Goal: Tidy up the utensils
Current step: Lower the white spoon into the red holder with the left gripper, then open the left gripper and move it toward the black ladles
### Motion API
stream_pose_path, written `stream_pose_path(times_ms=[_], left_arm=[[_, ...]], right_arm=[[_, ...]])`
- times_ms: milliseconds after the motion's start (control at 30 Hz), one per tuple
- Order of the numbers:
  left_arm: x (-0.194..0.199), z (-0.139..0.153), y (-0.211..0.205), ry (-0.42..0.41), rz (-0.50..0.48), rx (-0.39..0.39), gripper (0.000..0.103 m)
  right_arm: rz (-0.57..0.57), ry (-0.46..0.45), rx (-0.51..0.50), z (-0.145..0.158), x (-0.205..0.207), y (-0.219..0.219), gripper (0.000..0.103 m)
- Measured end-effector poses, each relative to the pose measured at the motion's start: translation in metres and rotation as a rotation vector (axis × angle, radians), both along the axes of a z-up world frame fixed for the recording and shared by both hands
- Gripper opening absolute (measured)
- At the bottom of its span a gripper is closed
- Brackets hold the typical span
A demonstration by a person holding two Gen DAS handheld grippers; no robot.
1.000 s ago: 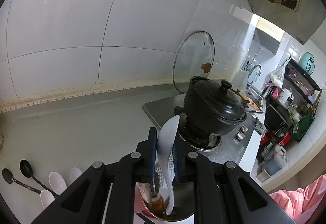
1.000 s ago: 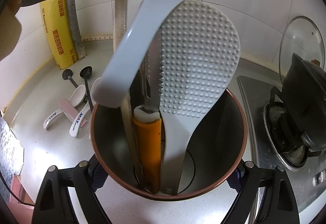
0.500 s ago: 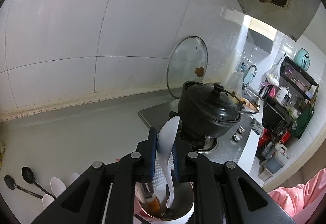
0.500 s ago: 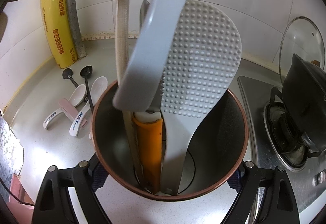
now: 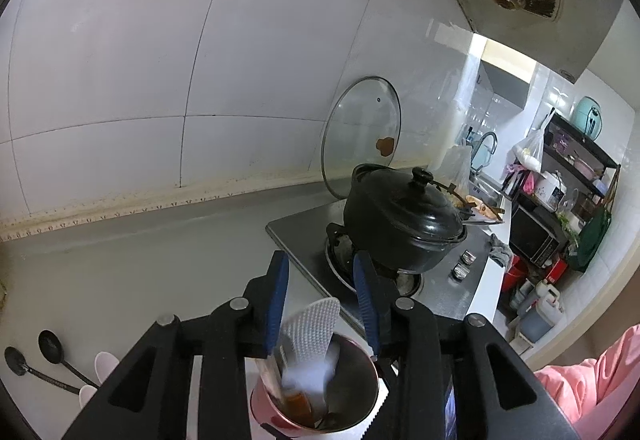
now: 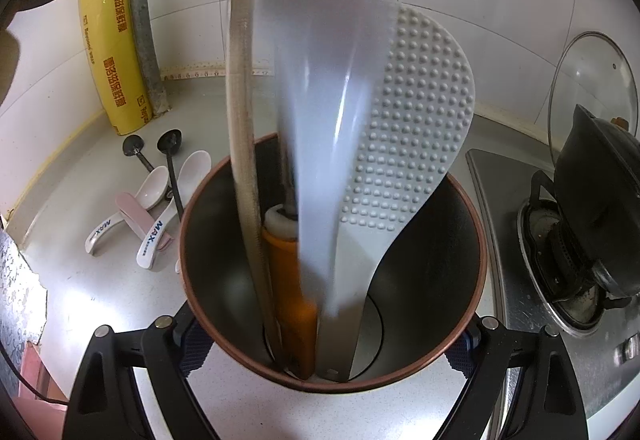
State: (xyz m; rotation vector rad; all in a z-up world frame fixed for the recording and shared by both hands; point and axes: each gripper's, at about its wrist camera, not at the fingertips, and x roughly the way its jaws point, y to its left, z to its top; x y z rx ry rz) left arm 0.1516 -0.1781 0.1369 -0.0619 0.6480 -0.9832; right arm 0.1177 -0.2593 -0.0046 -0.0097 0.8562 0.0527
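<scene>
Change: the left tongs [image 5: 322, 294] have just been opening; the white spoon [image 6: 320, 143] they pinched a second ago is free and blurred, dropping bowl-up into the holder [image 6: 476, 240].
Left tongs: spread, blue pads clear of everything, nothing between them, hovering above the holder.
Right tongs: [image 6: 328, 336] pinching the holder by its outer wall, 1 pad on each side, steadying it on the table [image 6: 80, 167].
Meaning: 1 more utensil looks stored; I judge the left tongs free to fetch the next from the table.
In the holder: 4 things, namely 1 dimpled rice paddle [image 6: 404, 143], 1 orange-handled tool [image 6: 294, 288], 1 tan stick in a clear sleeve [image 6: 244, 143], and the white spoon.
Left on the table: 2 black spoons [image 6: 170, 143]; 3 pale soup spoons [image 6: 154, 187] in plain sight, perhaps 1 more hidden behind the holder's rim.
Nearby: 1 black pot [image 5: 404, 217] on the stove, 1 glass lid [image 5: 362, 131] against the wall, 1 yellow wrap roll [image 6: 114, 55].
</scene>
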Motion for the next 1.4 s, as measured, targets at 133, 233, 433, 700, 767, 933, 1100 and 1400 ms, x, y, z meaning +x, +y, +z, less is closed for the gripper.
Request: stream_pose_path(times_ms=[133,233,433,700,767,933,1100,1400], left_arm=[[0.001,-0.003,0.006,0.023,0.021,-0.003,0.034],[0.003,-0.005,0.015,0.039,0.049,-0.001,0.035],[0.005,-0.013,0.035,0.072,0.133,0.026,0.061],[0.014,-0.035,0.08,0.144,0.299,0.073,0.074],[0.016,-0.043,0.092,0.164,0.345,0.091,0.075],[0.019,-0.064,0.114,0.239,0.426,0.121,0.075],[0.016,-0.078,0.127,0.273,0.465,0.142,0.075],[0.019,-0.097,0.136,0.328,0.51,0.176,0.075]], right_arm=[[0.0,-0.001,0.0,0.002,-0.002,0.001,0.093],[0.0,0.001,0.001,0.002,-0.002,0.001,0.093],[0.003,0.0,0.0,0.003,-0.001,-0.003,0.093],[-0.002,-0.001,0.009,0.001,-0.007,-0.007,0.093],[0.0,-0.001,0.01,0.001,-0.008,-0.008,0.093],[0.0,-0.003,0.013,0.002,-0.008,-0.009,0.093],[-0.007,0.01,0.047,0.002,-0.009,-0.016,0.093],[-0.008,0.007,0.058,0.004,-0.013,-0.019,0.093]])
